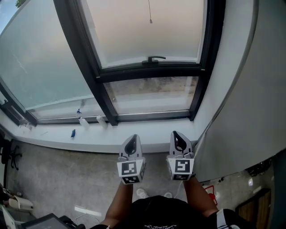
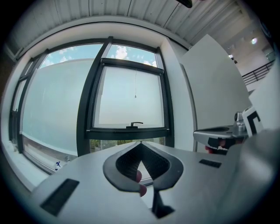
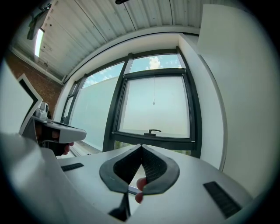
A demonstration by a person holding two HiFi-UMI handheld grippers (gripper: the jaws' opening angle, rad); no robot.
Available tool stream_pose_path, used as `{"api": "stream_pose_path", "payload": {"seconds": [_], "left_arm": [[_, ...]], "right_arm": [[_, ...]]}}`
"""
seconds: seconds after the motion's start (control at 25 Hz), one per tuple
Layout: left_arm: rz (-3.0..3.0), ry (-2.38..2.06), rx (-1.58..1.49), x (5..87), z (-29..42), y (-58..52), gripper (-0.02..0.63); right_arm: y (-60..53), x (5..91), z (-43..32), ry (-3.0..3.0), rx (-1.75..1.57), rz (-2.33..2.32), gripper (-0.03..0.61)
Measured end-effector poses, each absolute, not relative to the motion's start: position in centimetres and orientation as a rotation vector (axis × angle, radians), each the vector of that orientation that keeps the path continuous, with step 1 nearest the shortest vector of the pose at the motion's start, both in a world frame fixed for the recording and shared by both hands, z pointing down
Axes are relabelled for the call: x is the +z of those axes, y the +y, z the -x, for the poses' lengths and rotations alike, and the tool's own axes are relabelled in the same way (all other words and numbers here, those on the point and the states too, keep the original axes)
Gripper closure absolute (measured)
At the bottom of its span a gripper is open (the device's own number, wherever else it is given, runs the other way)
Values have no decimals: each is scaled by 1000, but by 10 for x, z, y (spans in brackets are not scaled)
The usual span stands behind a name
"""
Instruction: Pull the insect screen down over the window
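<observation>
Screen (image 1: 147,31) hangs pale across the window (image 1: 89,67) from the top edge down to a dark bar with a handle (image 1: 153,59). A clear strip of glass (image 1: 152,91) is uncovered between that bar and the frame's bottom edge. A thin cord (image 1: 150,13) dangles in front of the screen's middle. Both grippers hover side by side near the sill (image 1: 89,136), well apart from the handle. The left gripper (image 1: 132,138) has its jaws pressed together on nothing, and so does the right gripper (image 1: 175,135).
</observation>
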State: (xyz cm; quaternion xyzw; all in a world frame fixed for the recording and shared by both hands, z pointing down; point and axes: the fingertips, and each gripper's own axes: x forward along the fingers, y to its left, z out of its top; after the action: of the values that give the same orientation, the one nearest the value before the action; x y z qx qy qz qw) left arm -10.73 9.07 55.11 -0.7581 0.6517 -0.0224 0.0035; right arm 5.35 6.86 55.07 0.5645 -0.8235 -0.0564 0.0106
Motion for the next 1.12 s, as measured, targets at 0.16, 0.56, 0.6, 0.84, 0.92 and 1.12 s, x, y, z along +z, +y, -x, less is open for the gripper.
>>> {"api": "stream_pose_path", "payload": {"seconds": [0.16, 0.56, 0.6, 0.84, 0.92, 1.12], "left_arm": [[2379, 2041, -78, 551, 114, 90, 611], [2437, 2034, -98, 563, 148, 79, 611], [2441, 2034, -99, 564, 153, 78, 611], [2488, 1979, -122, 573, 180, 70, 611], [2506, 1963, -143, 576, 190, 64, 611], [2527, 1949, -164, 579, 192, 51, 611]], "right_arm": [[67, 544, -45, -2572, -149, -1765, 577], [62, 551, -8, -2552, -152, -1748, 577], [60, 553, -4, -2545, -136, -1759, 577], [53, 558, 22, -2525, -102, -1809, 577], [51, 559, 31, -2527, -100, -1806, 577], [46, 567, 37, -2508, -105, -1809, 577]]}}
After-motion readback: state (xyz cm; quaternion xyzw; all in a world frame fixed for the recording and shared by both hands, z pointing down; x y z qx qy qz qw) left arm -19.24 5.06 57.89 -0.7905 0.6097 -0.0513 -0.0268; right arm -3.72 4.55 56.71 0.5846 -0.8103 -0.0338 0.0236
